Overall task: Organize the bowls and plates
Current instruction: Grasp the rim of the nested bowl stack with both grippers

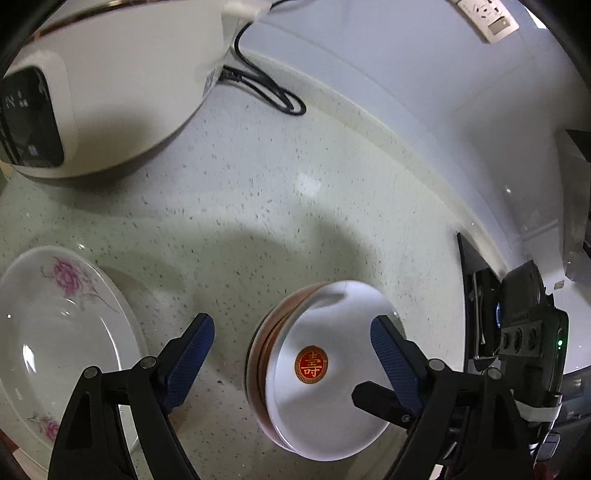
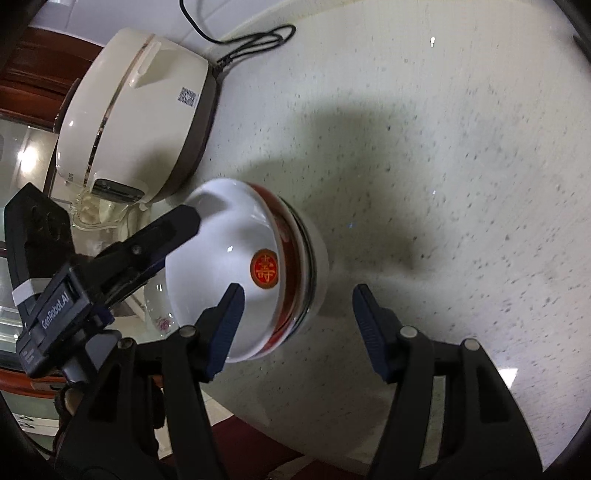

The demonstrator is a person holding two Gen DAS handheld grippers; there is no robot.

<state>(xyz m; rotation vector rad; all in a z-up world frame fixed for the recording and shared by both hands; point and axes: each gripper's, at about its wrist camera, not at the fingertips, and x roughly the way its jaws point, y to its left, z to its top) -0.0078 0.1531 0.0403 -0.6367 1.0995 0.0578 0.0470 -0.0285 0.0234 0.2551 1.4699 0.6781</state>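
A stack of white bowls with red-brown outsides and a red and gold emblem inside (image 1: pixel 325 373) stands on the speckled counter (image 1: pixel 280 192). My left gripper (image 1: pixel 291 354) is open, its right finger over the top bowl's inside and its left finger apart from it. A white plate with pink flowers (image 1: pixel 55 332) lies at the left. In the right wrist view my right gripper (image 2: pixel 297 325) is open beside the same bowls (image 2: pixel 243 273), its left finger in front of the top bowl's inside. The left gripper's finger (image 2: pixel 162 232) reaches over the bowl's rim there.
A white rice cooker (image 1: pixel 110 88) with a black cord (image 1: pixel 273 92) stands at the back left; it also shows in the right wrist view (image 2: pixel 136 114). A power strip (image 1: pixel 487 14) hangs on the back wall. The counter's front edge (image 2: pixel 295 446) runs below the right gripper.
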